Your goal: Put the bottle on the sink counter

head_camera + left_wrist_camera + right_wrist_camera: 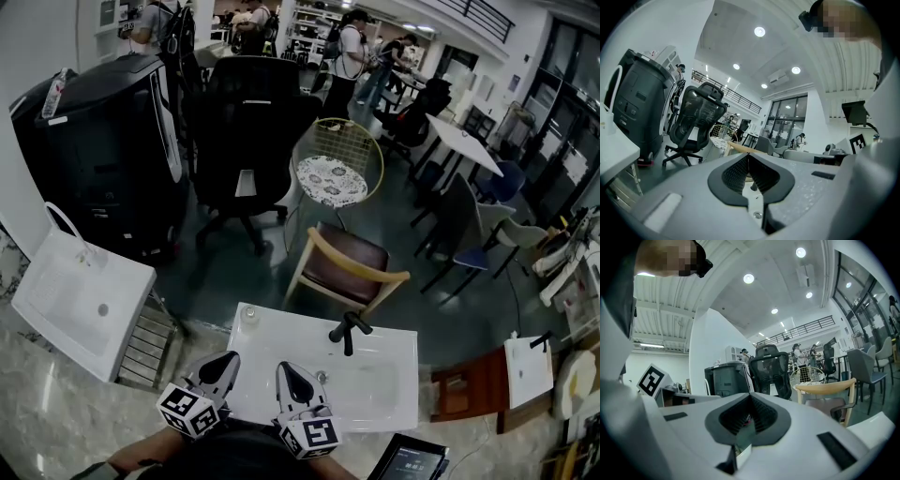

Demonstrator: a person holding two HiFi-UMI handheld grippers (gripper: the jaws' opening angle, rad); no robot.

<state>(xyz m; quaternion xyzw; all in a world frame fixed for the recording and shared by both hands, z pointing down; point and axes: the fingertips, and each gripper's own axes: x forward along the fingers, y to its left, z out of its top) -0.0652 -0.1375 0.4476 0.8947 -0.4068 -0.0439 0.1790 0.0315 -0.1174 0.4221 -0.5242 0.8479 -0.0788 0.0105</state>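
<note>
Left gripper (223,364) and right gripper (293,375) both closed, empty, over white ceramic sink counter (281,328); white red-labelled bottle (54,94) near-upright on black appliance (103,159), upper left, well apart; left gripper nearer.

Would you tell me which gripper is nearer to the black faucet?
Right. The right gripper is just below-left of the black faucet; the left gripper lies farther left.

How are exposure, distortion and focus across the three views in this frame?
Head view: dim and dark-toned, strong fisheye bending at the edges, the white sink brightest. Left gripper view: brighter, round ceiling lights glare, the left gripper near and soft. Right gripper view: same dark fisheye rim, right gripper slightly blurred, wooden chair behind sharp.
</note>
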